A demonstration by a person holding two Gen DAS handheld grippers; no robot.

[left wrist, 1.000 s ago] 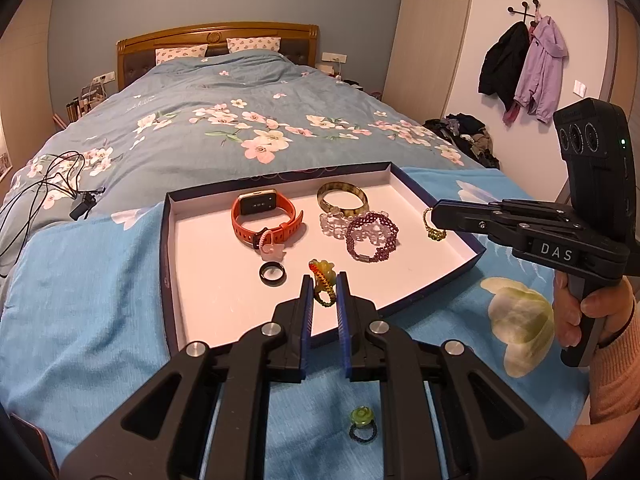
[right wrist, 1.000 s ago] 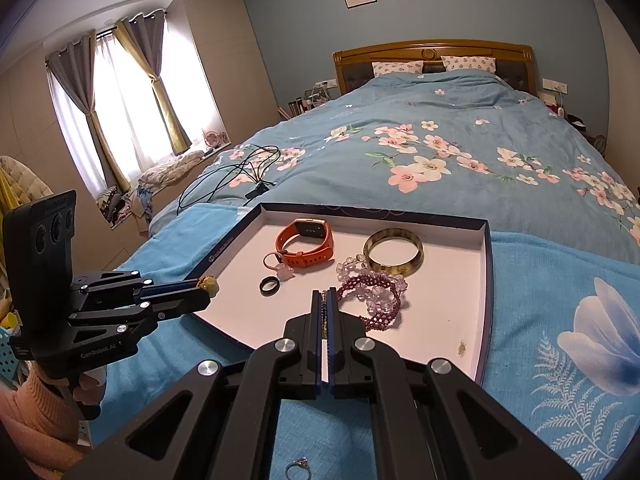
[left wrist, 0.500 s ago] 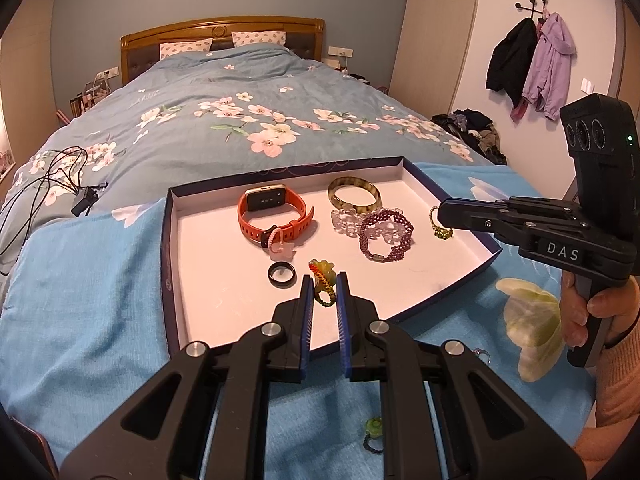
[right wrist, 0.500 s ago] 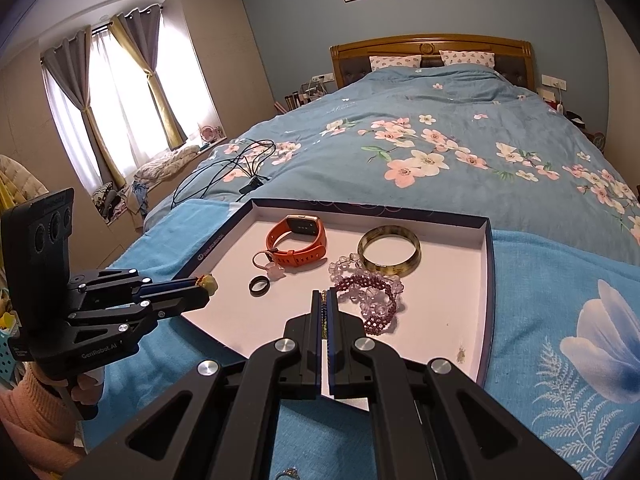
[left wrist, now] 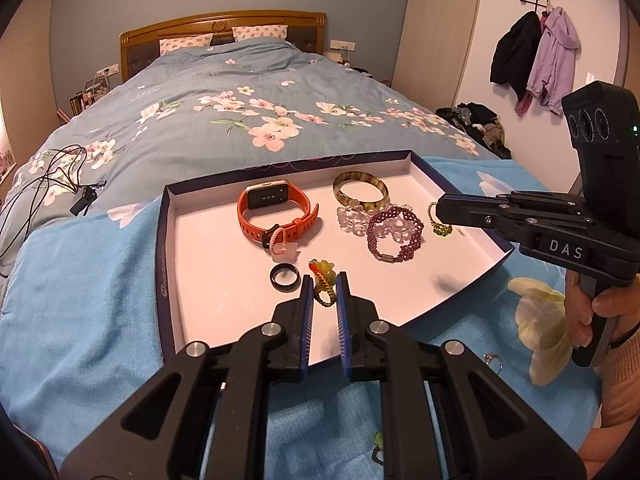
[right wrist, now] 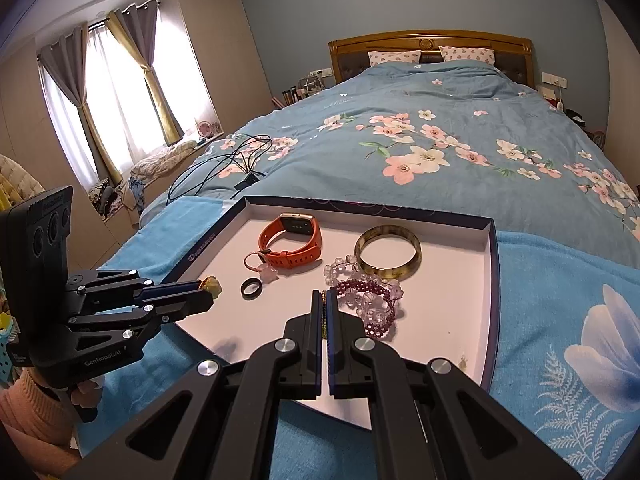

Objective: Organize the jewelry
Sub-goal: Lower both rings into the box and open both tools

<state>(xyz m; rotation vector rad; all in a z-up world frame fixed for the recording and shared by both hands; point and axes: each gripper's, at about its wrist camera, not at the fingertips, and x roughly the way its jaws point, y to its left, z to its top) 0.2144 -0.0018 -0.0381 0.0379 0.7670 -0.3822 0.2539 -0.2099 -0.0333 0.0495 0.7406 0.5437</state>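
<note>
Our left claw (left wrist: 323,294) is clenched on a braided ring (left wrist: 322,285) with a yellow-green flower, held over the tray (left wrist: 162,264) near its 6 o'clock edge. Our right claw (right wrist: 324,304) is clenched on a thin chain (left wrist: 439,223), hanging over the tray's 3 o'clock side. In the tray lie a watch (left wrist: 276,212), a bangle (left wrist: 361,190), two beaded bracelets (left wrist: 394,232) and a black ring (left wrist: 284,276). Another ring (left wrist: 493,360) lies on the blanket (left wrist: 80,280) at 4 o'clock.

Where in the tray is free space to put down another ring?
Free: the near-left floor of the tray, between its left wall and the black ring, and the near-right corner before the purple bracelet. Crowded: the far middle, around watch and bangle.
</note>
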